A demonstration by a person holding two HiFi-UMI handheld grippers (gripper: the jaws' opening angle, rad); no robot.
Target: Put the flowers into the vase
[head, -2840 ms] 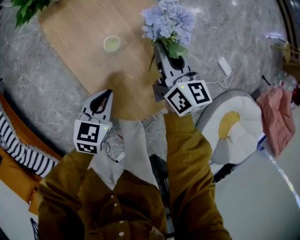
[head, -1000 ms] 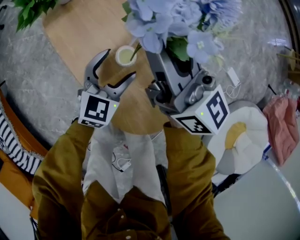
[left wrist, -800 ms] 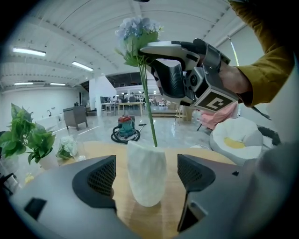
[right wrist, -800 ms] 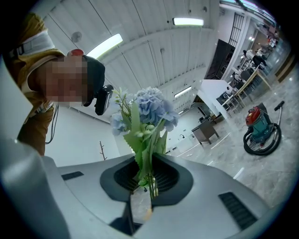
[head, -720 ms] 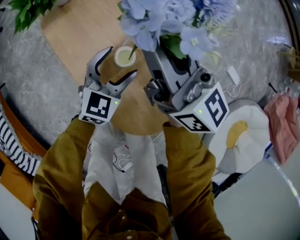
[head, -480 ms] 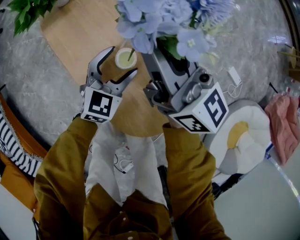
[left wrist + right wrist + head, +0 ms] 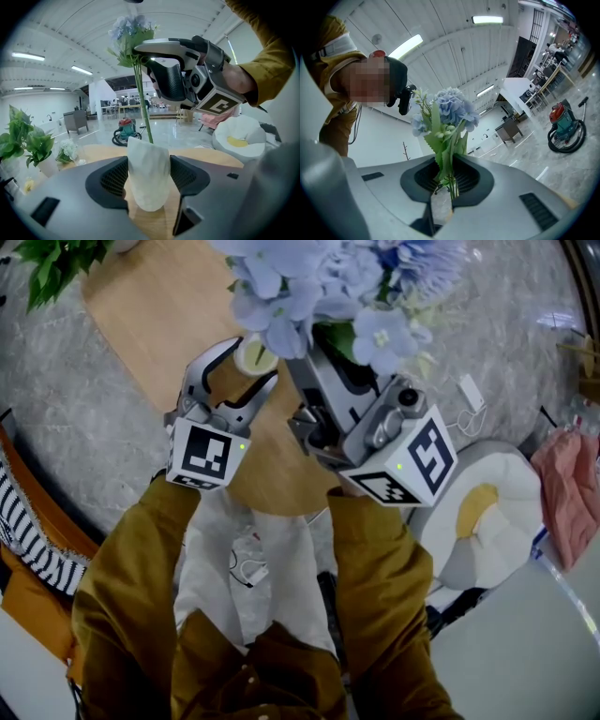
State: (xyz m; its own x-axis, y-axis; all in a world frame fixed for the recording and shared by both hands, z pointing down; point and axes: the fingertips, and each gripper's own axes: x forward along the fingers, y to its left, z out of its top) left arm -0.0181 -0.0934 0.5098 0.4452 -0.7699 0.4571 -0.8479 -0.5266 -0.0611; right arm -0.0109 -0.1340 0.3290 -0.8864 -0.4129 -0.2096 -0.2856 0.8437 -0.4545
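Over the pale wooden bench, the left gripper has just been closing its jaws and now clasps the small frosted white vase, steadying it against a tip. Up above, the right gripper pinches the green stems of the blue hydrangea flowers, held upright so the stem ends thread straight down, and they're just entering the vase mouth!

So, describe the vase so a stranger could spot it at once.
Find the wooden table. On it, the left gripper has just been closing its jaws on a small vase. Unlike the leafy plant at the table's corner, it is frosted white, a bare flower stem at its mouth.
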